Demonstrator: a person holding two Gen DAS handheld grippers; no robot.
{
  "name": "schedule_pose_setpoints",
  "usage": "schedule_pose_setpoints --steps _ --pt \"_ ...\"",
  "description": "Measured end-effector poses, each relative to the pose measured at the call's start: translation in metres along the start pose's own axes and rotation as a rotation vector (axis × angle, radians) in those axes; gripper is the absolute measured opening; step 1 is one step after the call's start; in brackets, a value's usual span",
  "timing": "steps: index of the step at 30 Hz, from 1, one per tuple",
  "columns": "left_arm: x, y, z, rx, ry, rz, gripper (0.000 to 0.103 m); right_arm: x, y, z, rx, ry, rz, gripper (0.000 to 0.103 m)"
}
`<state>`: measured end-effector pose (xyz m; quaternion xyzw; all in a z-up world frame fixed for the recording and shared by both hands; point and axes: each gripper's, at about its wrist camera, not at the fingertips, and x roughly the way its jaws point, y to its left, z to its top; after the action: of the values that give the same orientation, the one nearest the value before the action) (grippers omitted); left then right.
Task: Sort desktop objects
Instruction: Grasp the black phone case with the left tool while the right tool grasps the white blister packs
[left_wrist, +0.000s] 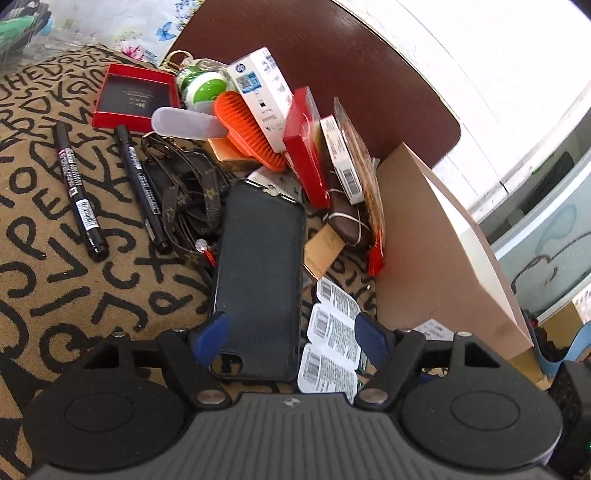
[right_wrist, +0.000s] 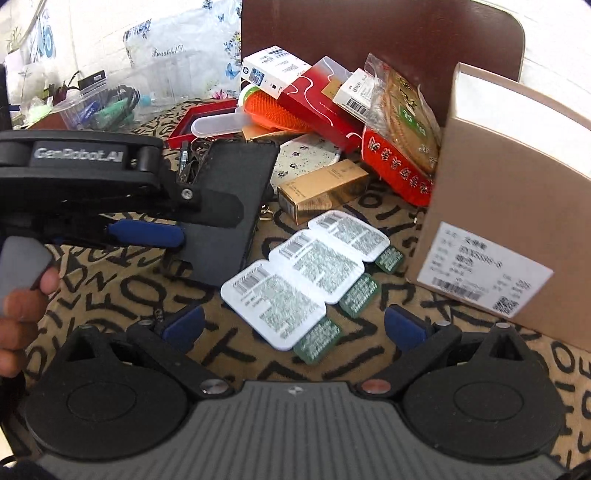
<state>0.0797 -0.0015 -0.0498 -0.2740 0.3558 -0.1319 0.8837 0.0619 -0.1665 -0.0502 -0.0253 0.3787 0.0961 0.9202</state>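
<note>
A black phone case (left_wrist: 258, 273) lies on the letter-patterned cloth between my left gripper's (left_wrist: 291, 341) wide-open blue fingers; the left pad touches its edge. In the right wrist view the left gripper (right_wrist: 147, 232) hovers over the same case (right_wrist: 229, 206). My right gripper (right_wrist: 293, 326) is open and empty, just short of a strip of three white label packets (right_wrist: 306, 273). Behind lies a pile: orange brush (left_wrist: 245, 125), white HP box (left_wrist: 264, 96), red box (left_wrist: 306, 147), snack bag (right_wrist: 402, 147), gold box (right_wrist: 321, 188).
A large brown cardboard box (right_wrist: 506, 206) stands at the right. Two black markers (left_wrist: 77, 188) and a brown strap (left_wrist: 192, 192) lie left of the case. An open red box (left_wrist: 133, 98) sits behind them. A dark chair back (right_wrist: 369, 29) rises behind the pile.
</note>
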Motion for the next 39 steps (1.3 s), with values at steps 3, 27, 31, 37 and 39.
schedule_pose_setpoints --steps 3,27,31,37,39 --pt "-0.001 0.003 0.001 -0.015 -0.009 -0.014 0.077 0.008 -0.002 0.003 0.023 0.011 -0.015 0.101" --pt "0.01 0.027 0.008 -0.057 0.017 0.045 0.016 0.0 0.004 -0.006 -0.034 0.033 0.063 0.06" --pt "0.003 0.019 0.003 0.001 0.013 0.028 0.011 -0.007 -0.001 -0.011 0.0 0.034 0.095 0.062" --pt "0.004 0.011 0.002 0.023 -0.002 0.051 0.027 -0.006 0.0 -0.014 0.026 0.027 0.09 0.073" --pt "0.008 0.011 0.003 0.009 0.002 0.04 0.042 -0.005 0.002 -0.014 0.018 0.026 0.08 0.074"
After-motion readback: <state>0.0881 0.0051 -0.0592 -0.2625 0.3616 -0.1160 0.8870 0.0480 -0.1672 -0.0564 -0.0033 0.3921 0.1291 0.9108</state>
